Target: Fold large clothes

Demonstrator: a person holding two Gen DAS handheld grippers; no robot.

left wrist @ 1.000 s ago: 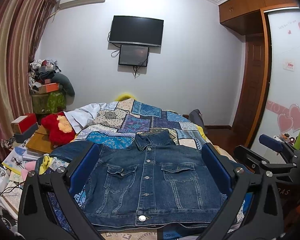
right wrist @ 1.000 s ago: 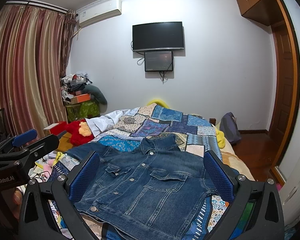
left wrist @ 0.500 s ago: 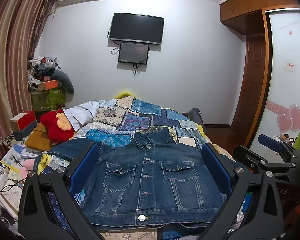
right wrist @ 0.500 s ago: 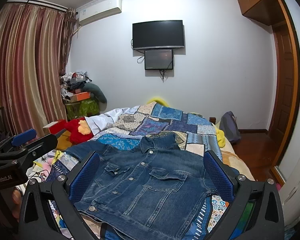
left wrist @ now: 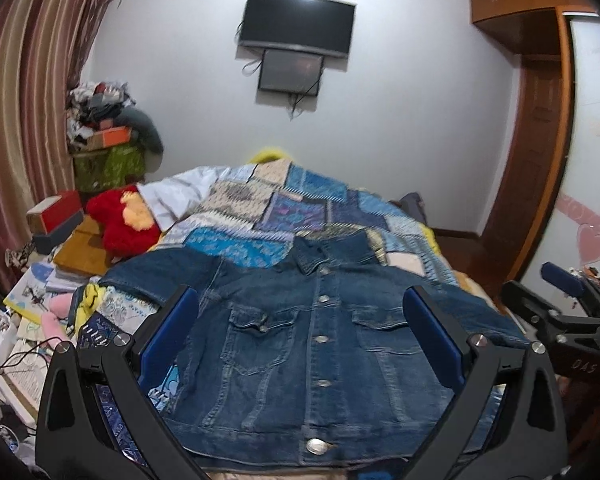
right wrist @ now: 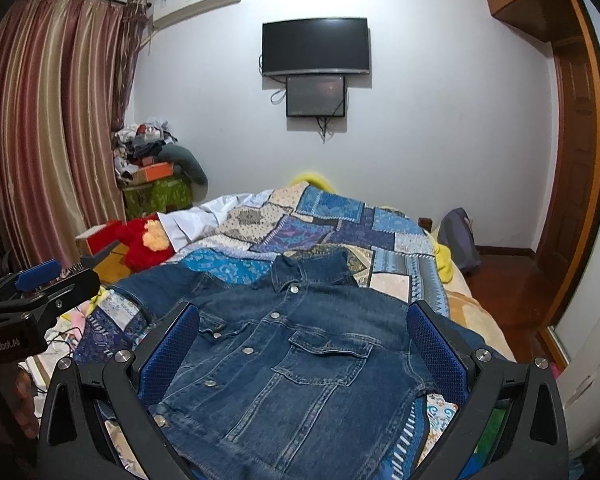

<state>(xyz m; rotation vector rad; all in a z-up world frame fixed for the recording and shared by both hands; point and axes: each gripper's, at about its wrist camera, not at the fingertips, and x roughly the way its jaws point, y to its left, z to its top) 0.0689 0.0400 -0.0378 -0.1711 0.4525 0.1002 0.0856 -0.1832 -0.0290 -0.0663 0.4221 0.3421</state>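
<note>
The jacket (left wrist: 320, 344) lies face up on the quilt (left wrist: 284, 216), buttoned down the front, collar toward the far wall and hem toward the near edge of the bed. It is spread out flat, both chest pockets showing, with one sleeve reaching out to the left over the edge of the quilt and the other running off to the right. No part of it is turned over on itself, so by my reckoning the folding has not begun; everything is still to do: sleeves in, sides in, then the body doubled up.

The left gripper (left wrist: 300, 336) hangs above the hem with its jaws wide apart, nothing between the blue pads (left wrist: 172, 332). The right gripper (right wrist: 304, 340) is the same, spread wide and empty, looking across the jacket from a little further right. Neither touches the denim as far as I can see. Each shows up at the edge of the other's view, so the two are held side by side, near one another.

Denim this heavy looks stiff; I would guess a fold will hold its crease but the sleeves will need a firm pinch to drag across.

A red plush (left wrist: 120, 224) and clutter sit off the left side, clear of the jacket.
</note>
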